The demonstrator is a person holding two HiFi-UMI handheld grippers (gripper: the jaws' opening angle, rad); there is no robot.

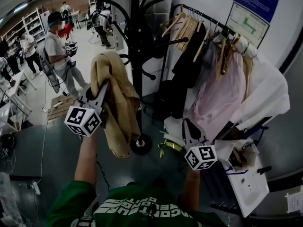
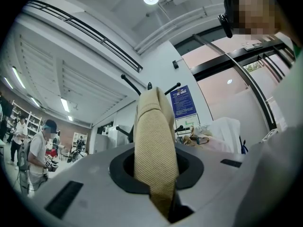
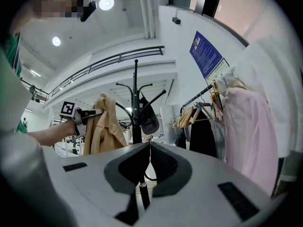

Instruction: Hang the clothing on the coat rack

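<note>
Progress is sitting at the approach stage, as I am judging it: the jacket (image 1: pixel 118 105) is not yet hanging on any hook of the rack (image 1: pixel 137 56). At the far left of the floor, a bystander (image 1: pixel 57 51) is standing with grippers of their own, taking no part. Next, the left gripper (image 1: pixel 103 91) is clamping a fold of the tan jacket between its jaws. It is holding the fold raised, so the rest is draping down close by the left side of the rack's pole. The upper hooks are curving out above and behind the cloth, and none is catching it. A dark cap (image 3: pixel 149 121) is occupying one hook on the pole's right side. Further right and lower, the right gripper (image 1: pixel 188 126) is gripping nothing, its jaws meeting. What is remaining, I am judging, is lifting the collar over a free hook and letting go. At the right edge, the rail (image 1: pixel 208 19) is carrying hangers with a black garment, a pink garment (image 1: pixel 218 98) and white ones. Below it, a white bag (image 1: pixel 251 188) is gaping open. Wooden hangers seem to be lying in it, though that is not showing clearly.
</note>
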